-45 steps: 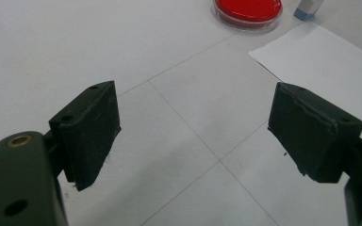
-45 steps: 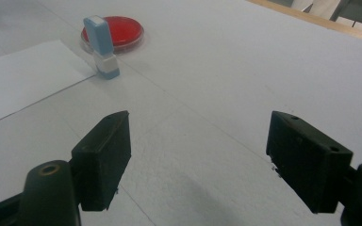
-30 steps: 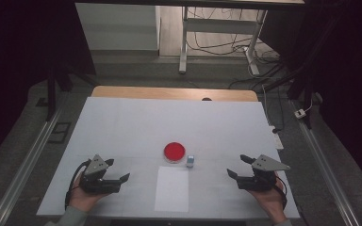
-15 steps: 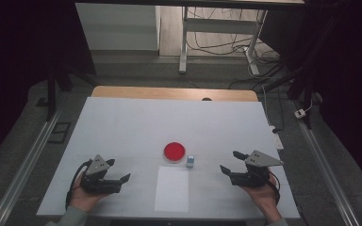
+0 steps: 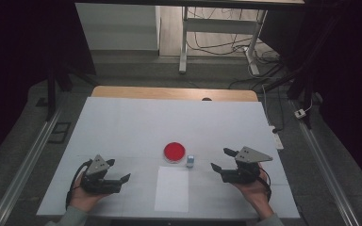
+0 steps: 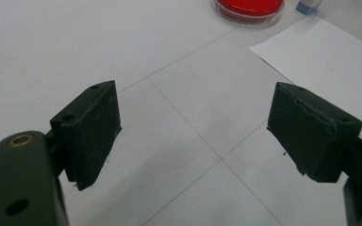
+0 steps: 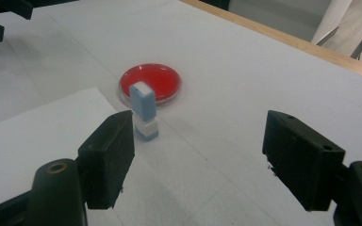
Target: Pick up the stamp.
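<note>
Left gripper (image 5: 122,172) rests low at the near left of the white table (image 5: 122,122), jaws spread wide with nothing between them. Right gripper (image 5: 221,160) sits at the near right, jaws likewise spread and empty. A paper sheet (image 5: 171,188) lies between them. Beyond it, the small blue-and-white block (image 7: 143,111) stands upright just beside the red dish (image 5: 174,151).

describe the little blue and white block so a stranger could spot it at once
On the white table, find the round red dish near the middle. The little block stands upright beside it, by the paper sheet: blue above, white below, the one boxy thing there.
</note>
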